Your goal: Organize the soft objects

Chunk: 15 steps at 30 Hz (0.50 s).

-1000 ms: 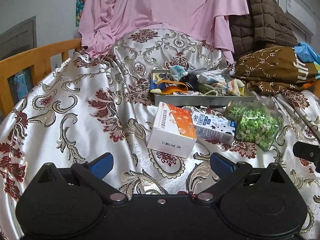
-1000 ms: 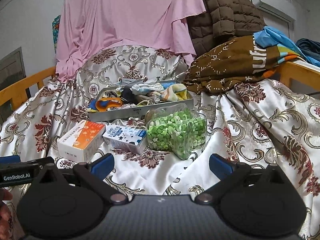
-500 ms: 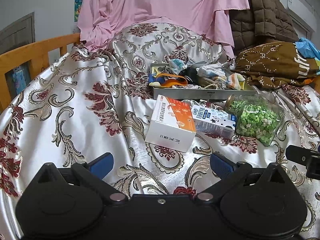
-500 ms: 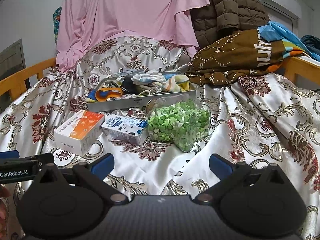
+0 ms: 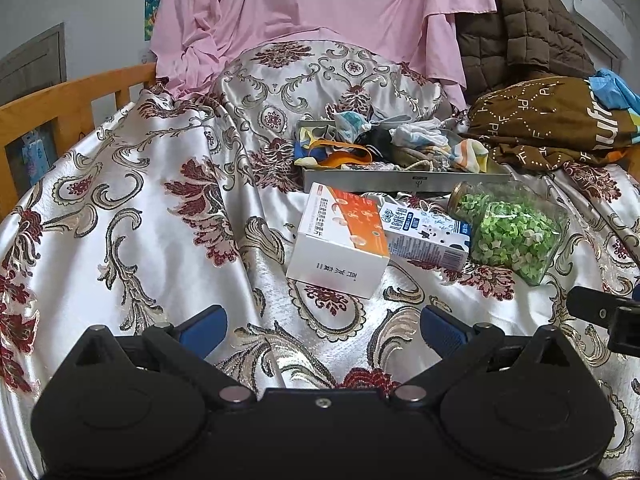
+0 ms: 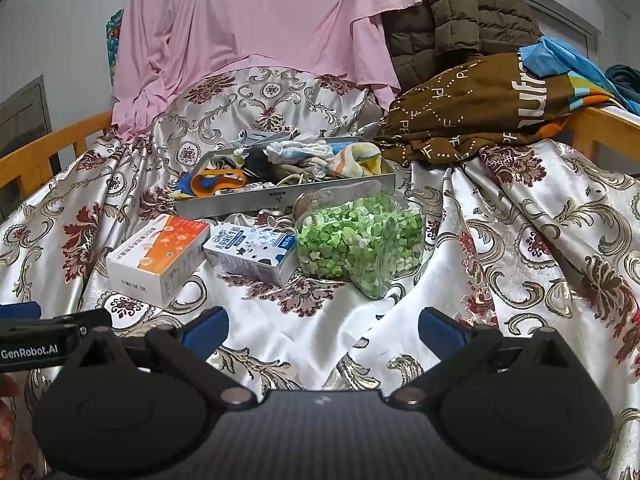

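Note:
A grey metal tray [image 5: 404, 180] [image 6: 224, 205] rests on the satin bedspread, heaped with soft items: socks, small cloths and an orange strap [image 5: 344, 149] [image 6: 216, 181]. In front of it lie an orange-and-white box [image 5: 340, 240] [image 6: 160, 256], a small blue-and-white milk carton [image 5: 426, 236] [image 6: 252, 252] and a clear jar of green bits [image 5: 512, 228] [image 6: 360, 240]. My left gripper [image 5: 322, 328] is open, hovering low over the bedspread short of the box. My right gripper [image 6: 322, 328] is open too, just short of the jar. Neither holds anything.
A pink sheet [image 5: 320, 12] and a brown quilted jacket [image 6: 452, 12] drape the back. A brown printed cloth [image 5: 552, 120] is piled at the right. Wooden rails [image 5: 60, 104] [image 6: 600, 124] edge the bed. The other gripper's tip [image 5: 600, 312] [image 6: 36, 344] shows at each view's side.
Both grippers have drifted slightly, the left a little leftward; both stay open. The objects on the bedspread have not moved.

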Available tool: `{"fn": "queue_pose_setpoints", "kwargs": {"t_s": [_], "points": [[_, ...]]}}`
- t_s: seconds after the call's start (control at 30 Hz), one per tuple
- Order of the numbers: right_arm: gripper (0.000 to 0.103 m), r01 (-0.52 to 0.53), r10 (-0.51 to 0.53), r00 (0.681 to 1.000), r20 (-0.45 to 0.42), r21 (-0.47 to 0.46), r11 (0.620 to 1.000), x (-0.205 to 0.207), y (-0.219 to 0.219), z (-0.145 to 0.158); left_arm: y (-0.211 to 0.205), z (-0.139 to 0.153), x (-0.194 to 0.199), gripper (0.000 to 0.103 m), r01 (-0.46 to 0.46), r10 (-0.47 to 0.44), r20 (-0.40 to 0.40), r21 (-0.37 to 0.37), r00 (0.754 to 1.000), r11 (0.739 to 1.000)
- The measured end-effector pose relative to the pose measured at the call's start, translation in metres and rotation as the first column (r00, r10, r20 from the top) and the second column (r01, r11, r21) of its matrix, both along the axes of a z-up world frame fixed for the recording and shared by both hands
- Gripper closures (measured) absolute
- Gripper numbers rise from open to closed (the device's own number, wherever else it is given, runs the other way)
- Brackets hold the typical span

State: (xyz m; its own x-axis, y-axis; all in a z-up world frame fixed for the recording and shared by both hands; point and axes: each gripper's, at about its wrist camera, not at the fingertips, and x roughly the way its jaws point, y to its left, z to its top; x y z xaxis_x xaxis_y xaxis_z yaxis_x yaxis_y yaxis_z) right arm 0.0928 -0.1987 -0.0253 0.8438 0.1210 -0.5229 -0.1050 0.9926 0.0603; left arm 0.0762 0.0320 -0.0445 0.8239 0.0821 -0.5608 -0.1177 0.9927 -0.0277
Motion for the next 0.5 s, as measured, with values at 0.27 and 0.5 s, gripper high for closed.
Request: {"fn": "queue_pose_setpoints", "kwargs": {"t_s": [0.27, 0.5], "points": [[0.0, -0.004, 0.004, 1.0, -0.004, -0.002, 1.0, 0.0007, 0.0015, -0.001, -0.0006, -0.0011, 0.0002, 0.001, 0.002, -0.002, -0.003, 0.002, 1.0, 1.0], [0.0, -0.005, 0.005, 1.0, -0.005, -0.003, 1.0, 0.0009, 0.0012, -0.0011, -0.0009, -0.0014, 0.0002, 0.001, 0.003, -0.003, -0.004, 0.002, 1.0, 1.0]]}}
